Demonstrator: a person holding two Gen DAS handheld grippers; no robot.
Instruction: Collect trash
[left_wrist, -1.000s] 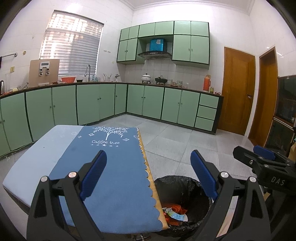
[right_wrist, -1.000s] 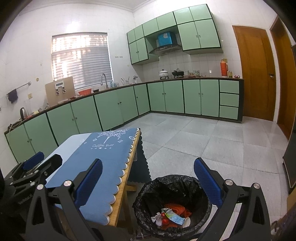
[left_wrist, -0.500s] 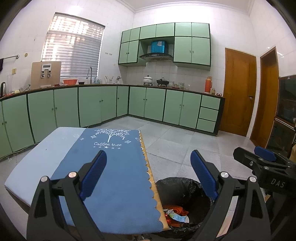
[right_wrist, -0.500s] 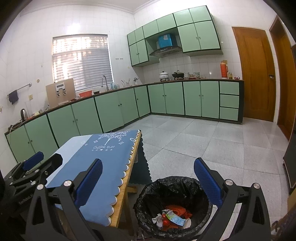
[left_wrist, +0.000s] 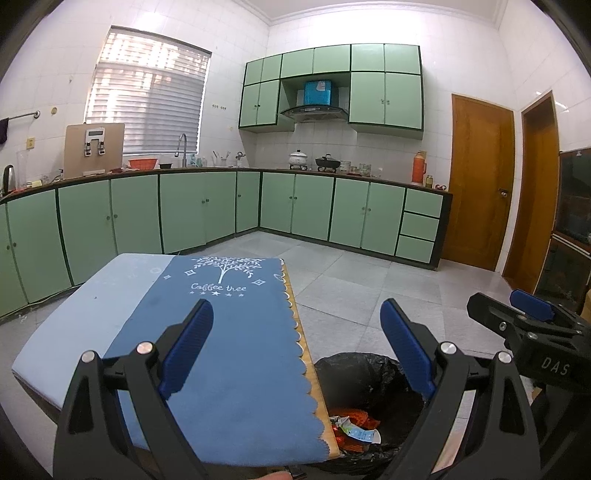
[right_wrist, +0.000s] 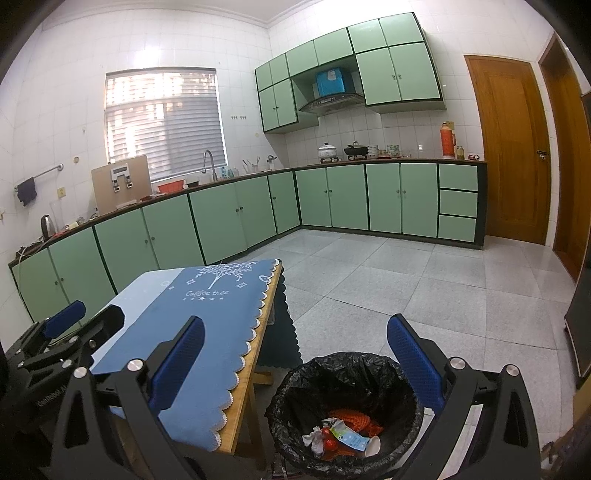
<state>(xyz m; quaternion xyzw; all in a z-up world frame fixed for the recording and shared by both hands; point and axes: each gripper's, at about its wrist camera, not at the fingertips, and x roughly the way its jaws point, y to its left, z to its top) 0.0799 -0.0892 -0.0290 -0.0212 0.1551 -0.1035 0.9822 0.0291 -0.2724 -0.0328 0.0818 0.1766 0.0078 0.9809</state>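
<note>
From the left wrist, the left gripper (left_wrist: 295, 347) gapes wide and empty over the counter (left_wrist: 303, 347); its blue cloth (left_wrist: 236, 332) reads "Coffee tree".

From the right wrist, the right gripper (right_wrist: 295, 354) is spread wide, empty, above a black-lined bin (right_wrist: 343, 373) on the floor beside the counter, holding crumpled trash (right_wrist: 343, 435).

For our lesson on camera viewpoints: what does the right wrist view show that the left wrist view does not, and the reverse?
Only the right wrist view shows the whole bin rim, crumpled white paper and a white cup among the trash, the table's wooden legs, and the left claw at its left edge.

Only the left wrist view shows the dark cabinet beside the doors, and the right claw at its right edge.

Both show the blue tablecloth, the green cabinets, the window, and open, empty claws.
</note>
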